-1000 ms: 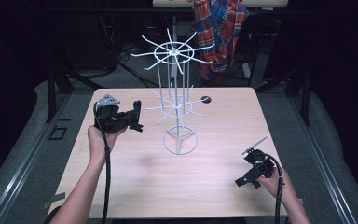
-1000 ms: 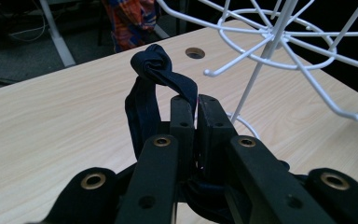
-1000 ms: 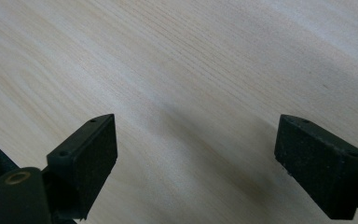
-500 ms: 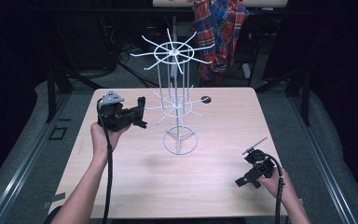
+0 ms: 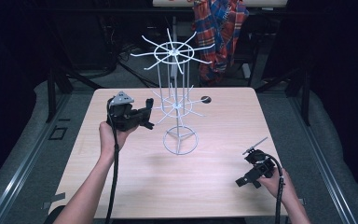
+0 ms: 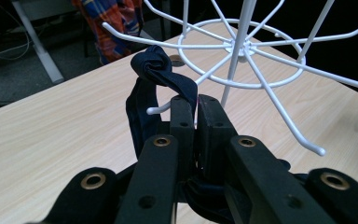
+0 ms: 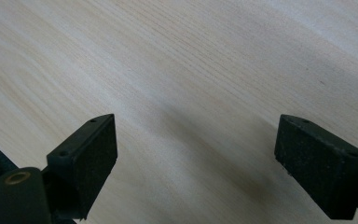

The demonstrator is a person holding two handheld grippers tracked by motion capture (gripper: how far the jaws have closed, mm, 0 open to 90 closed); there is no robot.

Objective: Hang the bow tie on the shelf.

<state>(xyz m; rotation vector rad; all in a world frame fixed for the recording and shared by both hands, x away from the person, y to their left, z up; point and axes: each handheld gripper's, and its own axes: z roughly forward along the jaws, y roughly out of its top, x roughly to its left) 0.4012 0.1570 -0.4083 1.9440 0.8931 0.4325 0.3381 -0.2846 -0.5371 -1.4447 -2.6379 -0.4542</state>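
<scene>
A white wire rack [image 5: 175, 84] with two tiers of radiating prongs stands mid-table on a ring base. My left gripper [image 5: 146, 115] is held up just left of the lower tier, shut on a dark blue fabric band [image 6: 157, 70]. In the left gripper view the band loops up from the left gripper [image 6: 196, 104], and its knotted top lies over one lower prong [image 6: 168, 105] close to that prong's rounded tip. My right gripper [image 5: 247, 178] rests low at the table's front right with its jaws wide apart, and in the right gripper view the right gripper [image 7: 196, 149] has only bare wood between them.
A small dark round thing [image 5: 206, 99] lies on the table [image 5: 121, 186] behind the rack. A plaid cloth [image 5: 221, 32] hangs beyond the far edge. Long prongs of the rack's upper tier [image 5: 172, 51] reach out above the left gripper.
My left gripper has shifted slightly to the right, closer to the rack, still gripping the band. The right gripper has stayed where it was.
</scene>
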